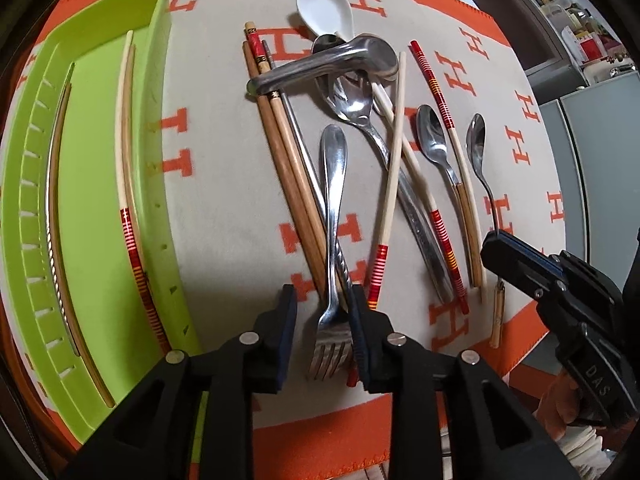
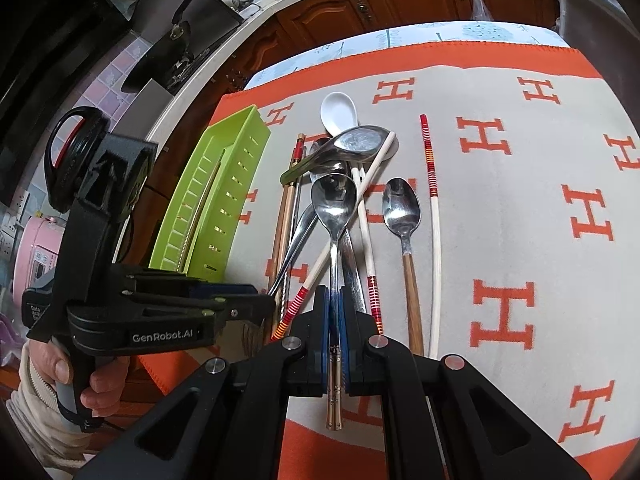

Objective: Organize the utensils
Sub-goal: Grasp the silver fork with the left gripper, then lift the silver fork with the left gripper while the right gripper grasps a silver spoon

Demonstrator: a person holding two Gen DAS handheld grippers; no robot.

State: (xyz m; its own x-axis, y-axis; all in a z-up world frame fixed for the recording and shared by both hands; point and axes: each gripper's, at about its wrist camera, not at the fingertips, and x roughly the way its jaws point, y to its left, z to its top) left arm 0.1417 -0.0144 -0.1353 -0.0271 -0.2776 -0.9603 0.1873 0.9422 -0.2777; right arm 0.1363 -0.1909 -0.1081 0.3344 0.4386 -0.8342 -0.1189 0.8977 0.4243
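Note:
A pile of utensils lies on the orange-and-grey mat point(image 1: 224, 184): wooden chopsticks point(image 1: 288, 176), red-banded chopsticks point(image 1: 436, 92), steel spoons, a white ceramic spoon point(image 1: 326, 8) and a metal ladle point(image 1: 324, 64). My left gripper point(image 1: 324, 320) is open, its jaws either side of a steel fork point(image 1: 334, 216). My right gripper point(image 2: 334, 320) is shut on the thin handle of a steel spoon point(image 2: 334, 200), also seen in the left wrist view point(image 1: 478, 148). A green tray point(image 1: 92, 184) at the left holds two chopsticks point(image 1: 128, 128).
The mat's front edge point(image 1: 320, 432) is close to both grippers. Wooden cabinets point(image 2: 400, 0) and a kitchen counter point(image 2: 224, 60) stand behind the table. A pink appliance point(image 2: 32, 256) sits at far left. The left gripper point(image 2: 160, 308) shows in the right wrist view.

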